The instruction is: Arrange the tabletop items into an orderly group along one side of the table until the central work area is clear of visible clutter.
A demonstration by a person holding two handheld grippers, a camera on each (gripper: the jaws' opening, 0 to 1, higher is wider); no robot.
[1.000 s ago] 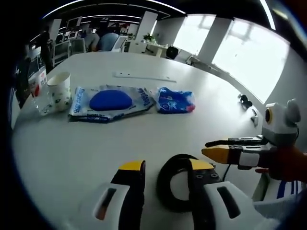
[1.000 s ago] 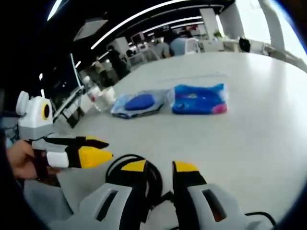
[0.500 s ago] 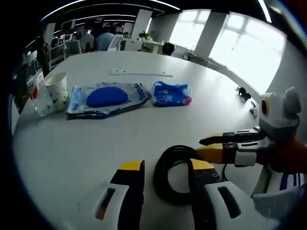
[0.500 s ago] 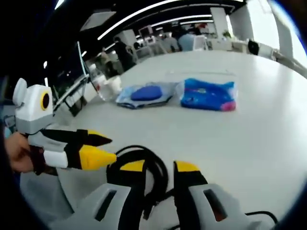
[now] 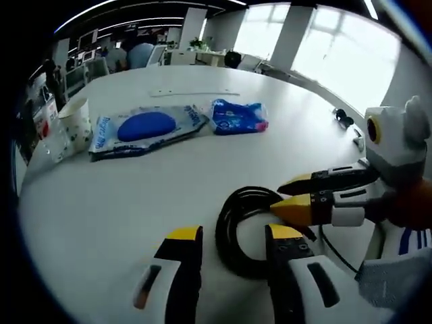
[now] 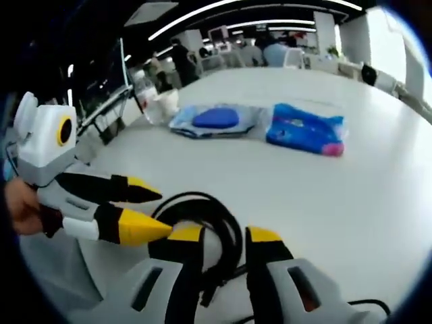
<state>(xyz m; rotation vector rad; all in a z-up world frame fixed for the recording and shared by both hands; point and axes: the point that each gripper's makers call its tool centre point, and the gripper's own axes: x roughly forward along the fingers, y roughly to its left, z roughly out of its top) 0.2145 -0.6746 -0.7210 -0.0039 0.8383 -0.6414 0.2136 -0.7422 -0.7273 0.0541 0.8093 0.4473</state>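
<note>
Left gripper view: cup (image 5: 75,121) beside packets.

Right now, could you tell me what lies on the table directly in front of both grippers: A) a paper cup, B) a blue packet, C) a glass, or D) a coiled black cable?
D: the coiled black cable lies on the white table between the left gripper and the right gripper.

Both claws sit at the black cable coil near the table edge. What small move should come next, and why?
Probably close the right claw on the black cable coil: its jaws stand apart astride the coil's strands, and nothing is gripped yet. The left claw also stands open at the coil, while the blue packets already lie grouped farther along the table.
</note>
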